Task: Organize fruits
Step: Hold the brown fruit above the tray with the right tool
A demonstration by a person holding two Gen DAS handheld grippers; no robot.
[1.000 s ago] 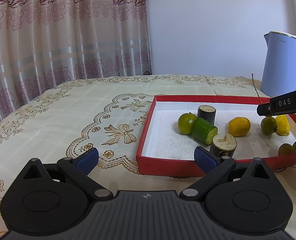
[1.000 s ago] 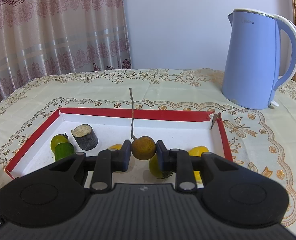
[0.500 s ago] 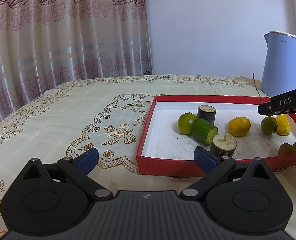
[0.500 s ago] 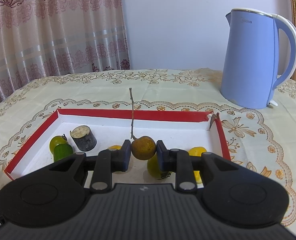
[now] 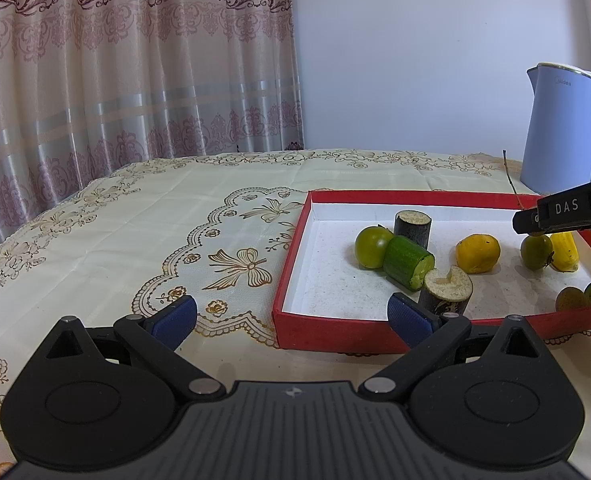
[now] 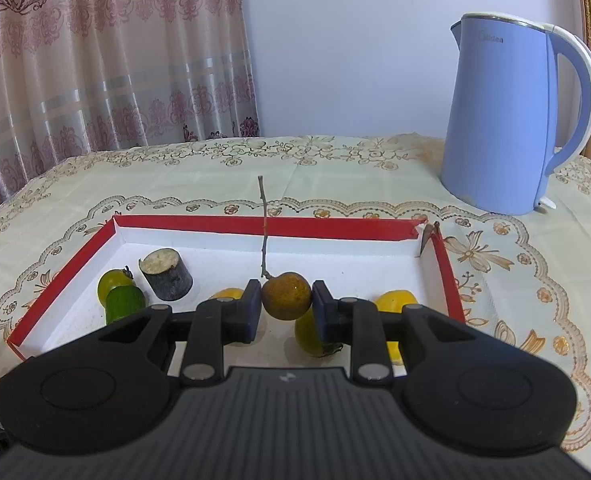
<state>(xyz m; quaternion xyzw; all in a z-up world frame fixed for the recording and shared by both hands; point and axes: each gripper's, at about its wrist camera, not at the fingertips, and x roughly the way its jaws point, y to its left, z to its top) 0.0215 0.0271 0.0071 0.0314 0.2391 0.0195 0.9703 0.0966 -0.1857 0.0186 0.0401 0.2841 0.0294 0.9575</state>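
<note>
My right gripper (image 6: 286, 305) is shut on a brown round fruit (image 6: 286, 295) with a long thin stem and holds it above the red tray (image 6: 263, 225). In the tray lie a green tomato (image 5: 371, 246), a cucumber piece (image 5: 408, 263), two dark cane stubs (image 5: 412, 227), an orange fruit (image 5: 478, 253), another green fruit (image 5: 536, 252) and a yellow piece (image 5: 563, 250). My left gripper (image 5: 291, 316) is open and empty, low over the tablecloth at the tray's near left corner. The right gripper shows in the left wrist view (image 5: 567, 212) at the right edge.
A light blue electric kettle (image 6: 507, 120) stands on the table behind the tray's right end. A patterned curtain (image 5: 115, 72) hangs behind the table on the left. The cream embroidered tablecloth (image 5: 155, 216) stretches left of the tray.
My right gripper has drifted slightly forward over the tray with the brown fruit still held. The left gripper has not moved.
</note>
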